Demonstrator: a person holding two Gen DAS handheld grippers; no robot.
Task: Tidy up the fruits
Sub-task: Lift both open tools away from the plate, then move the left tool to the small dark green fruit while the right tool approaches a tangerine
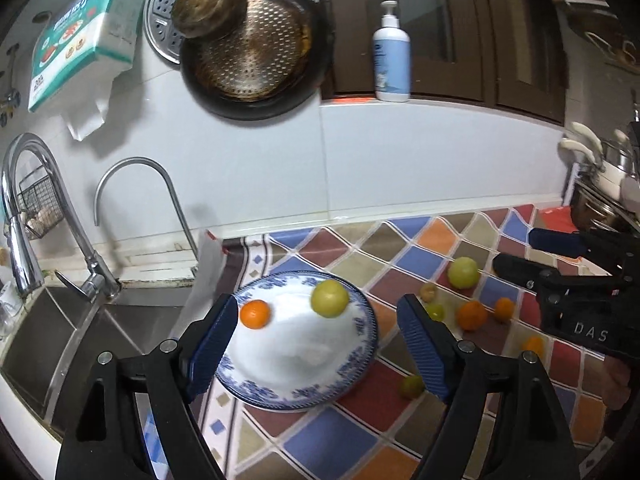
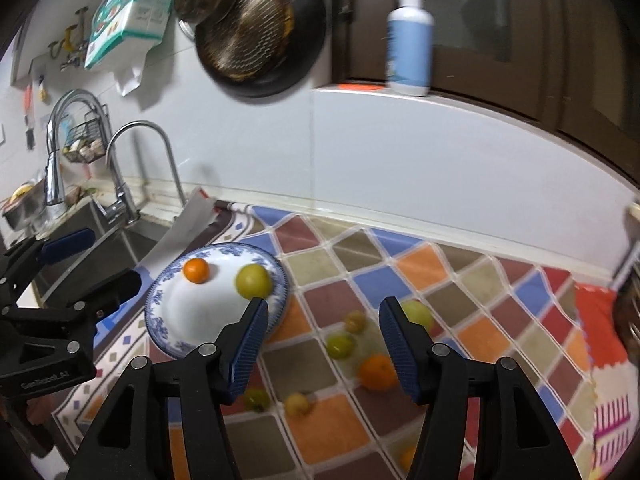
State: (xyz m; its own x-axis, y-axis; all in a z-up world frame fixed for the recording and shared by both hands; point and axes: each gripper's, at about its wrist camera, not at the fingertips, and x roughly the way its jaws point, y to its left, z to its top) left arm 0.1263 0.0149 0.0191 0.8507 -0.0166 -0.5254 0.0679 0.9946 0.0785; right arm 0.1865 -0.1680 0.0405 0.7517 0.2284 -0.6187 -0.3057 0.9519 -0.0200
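Observation:
A blue-and-white plate [image 1: 360, 352] [image 2: 160, 320] sits on the colourful tablecloth beside the sink. It holds a small orange [image 1: 255, 313] [image 2: 196, 270] and a yellow-green fruit [image 1: 329, 298] [image 2: 253, 280]. My left gripper [image 1: 320, 344] is open and empty above the plate; it also shows in the right wrist view [image 2: 92, 260]. My right gripper [image 2: 322, 344] is open and empty above several loose fruits on the cloth: a large green one [image 1: 463, 273] [image 2: 418, 314], an orange [image 1: 472, 315] [image 2: 376, 371], and small green and yellow ones [image 2: 340, 345] [image 2: 297, 404]. The right gripper also shows in the left wrist view [image 1: 516, 254].
A steel sink [image 1: 60, 344] with two taps [image 1: 28, 208] lies left of the plate. A frying pan [image 1: 256, 52] and steamer tray hang on the wall. A pump bottle [image 1: 391, 56] stands on the ledge. Pots [image 1: 608, 184] stand at the far right.

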